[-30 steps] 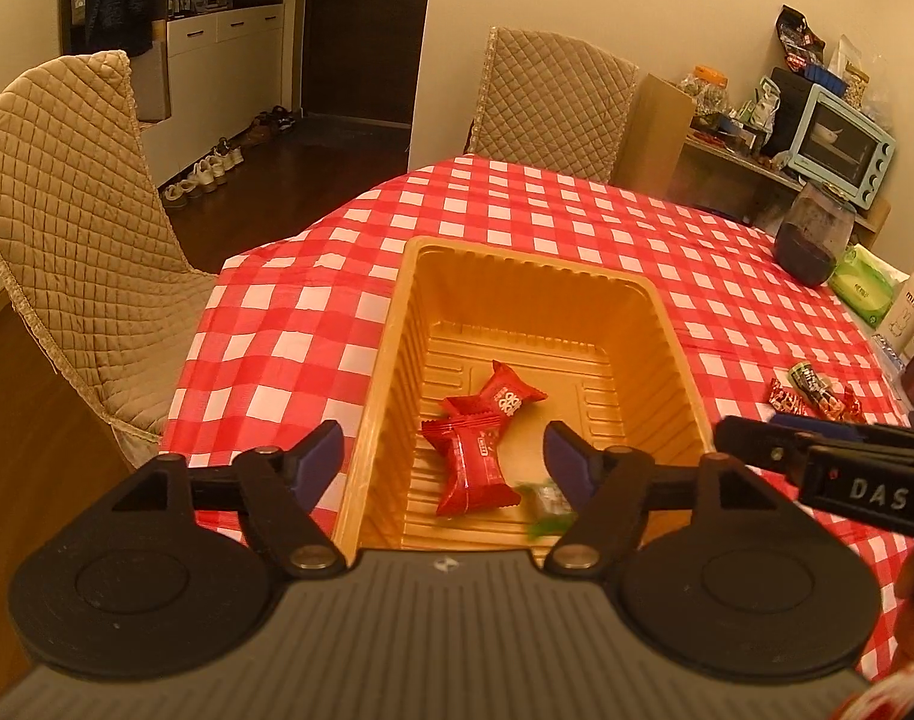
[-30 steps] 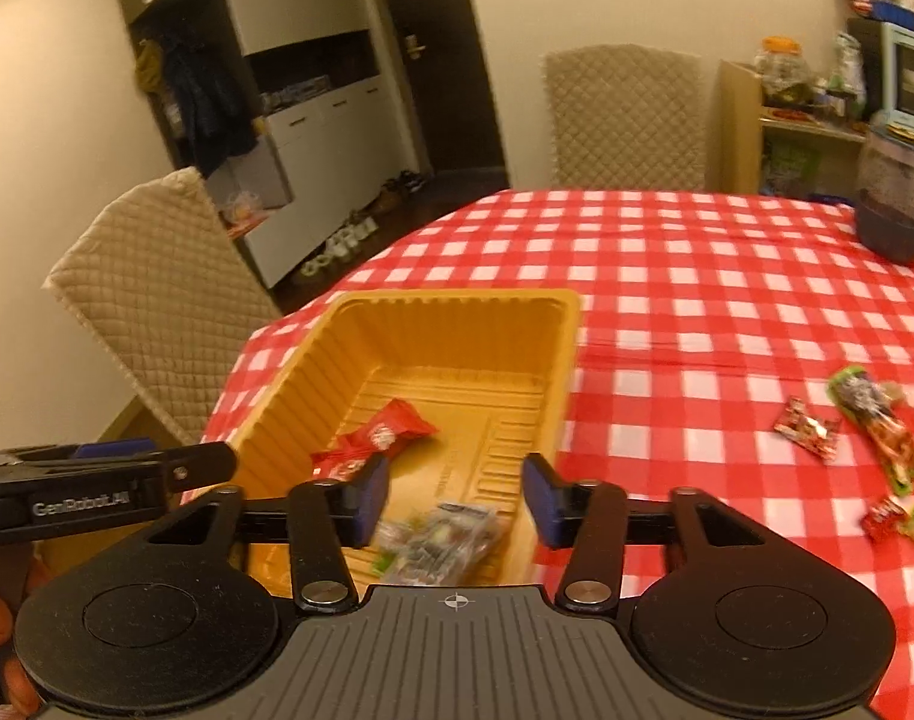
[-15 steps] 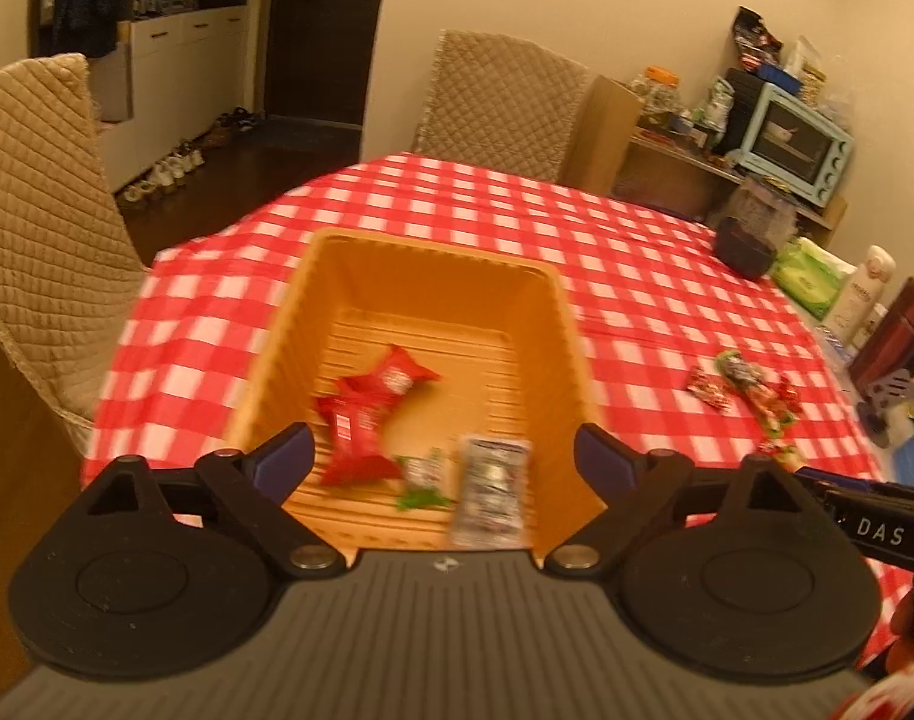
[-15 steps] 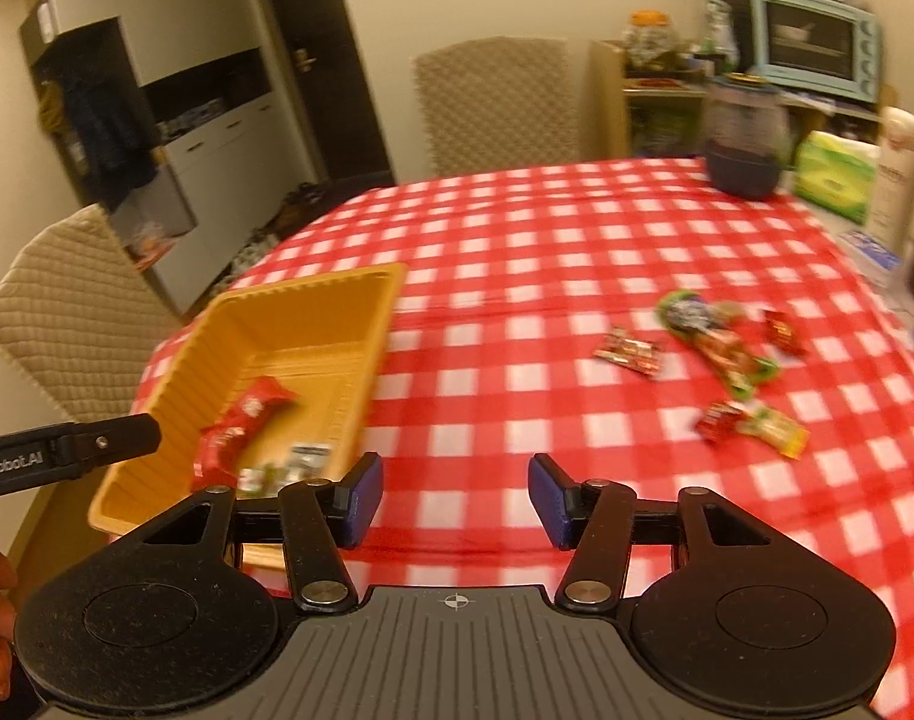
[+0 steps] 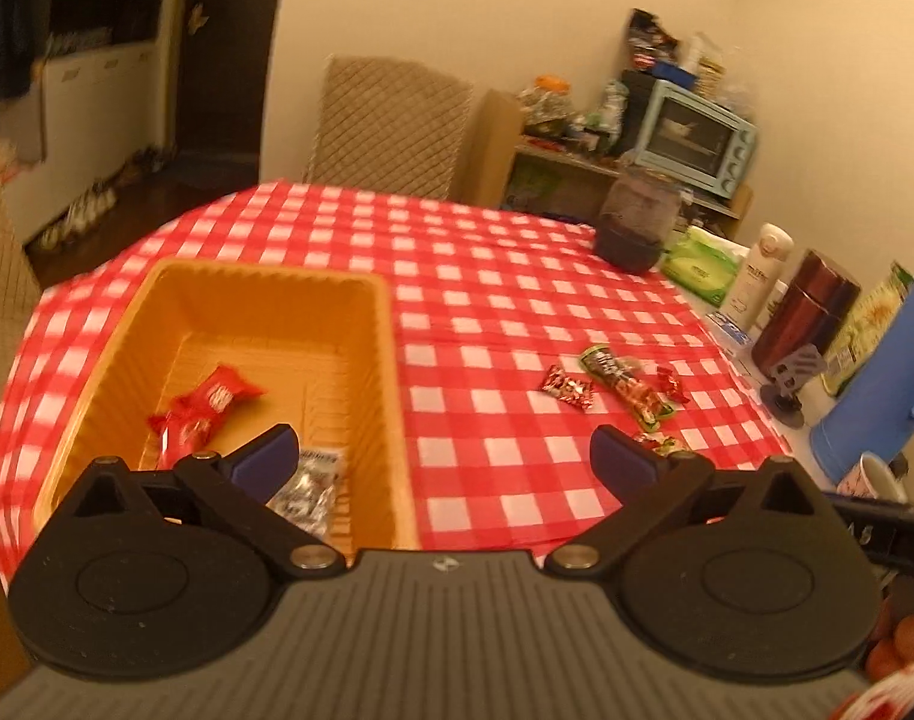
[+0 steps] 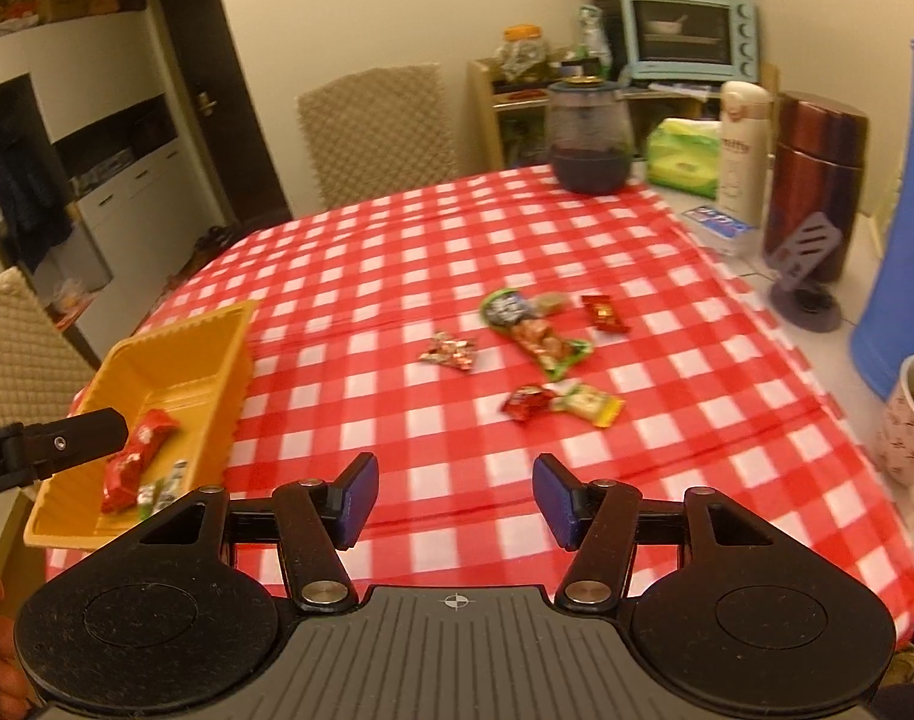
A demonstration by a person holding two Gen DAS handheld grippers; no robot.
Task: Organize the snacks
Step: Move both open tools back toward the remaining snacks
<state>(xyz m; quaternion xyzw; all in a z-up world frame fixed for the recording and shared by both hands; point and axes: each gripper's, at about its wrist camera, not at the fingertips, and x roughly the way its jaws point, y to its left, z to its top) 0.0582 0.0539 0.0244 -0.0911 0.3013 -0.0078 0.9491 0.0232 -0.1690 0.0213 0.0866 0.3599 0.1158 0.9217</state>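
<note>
A yellow tray (image 5: 258, 271) sits at the table's left end with red snack packets (image 5: 207, 402) and a silver packet (image 5: 309, 489) inside. Several loose snacks lie on the checked cloth to the right, among them a long green pack (image 5: 628, 381) and a red wrapper (image 5: 568, 389). My left gripper (image 5: 441, 456) hovers over the tray's right wall, its jaws opening wide with nothing between them. My right gripper (image 6: 453, 492) is over bare cloth short of the loose snacks (image 6: 532, 333), jaws also opening and empty. The tray (image 6: 180, 330) shows at the left of the right wrist view.
Along the table's right side stand a dark jar (image 6: 589, 138), a green tissue pack (image 6: 685, 159), a white bottle (image 6: 742, 150), a maroon flask (image 6: 817, 180), a blue jug (image 6: 901, 228) and a mug (image 6: 913, 420). Quilted chairs (image 5: 387, 126) stand behind and to the left.
Both grippers have swung right, away from above the tray toward the loose snacks. The left jaws have spread wider. A silver packet now lies in the tray.
</note>
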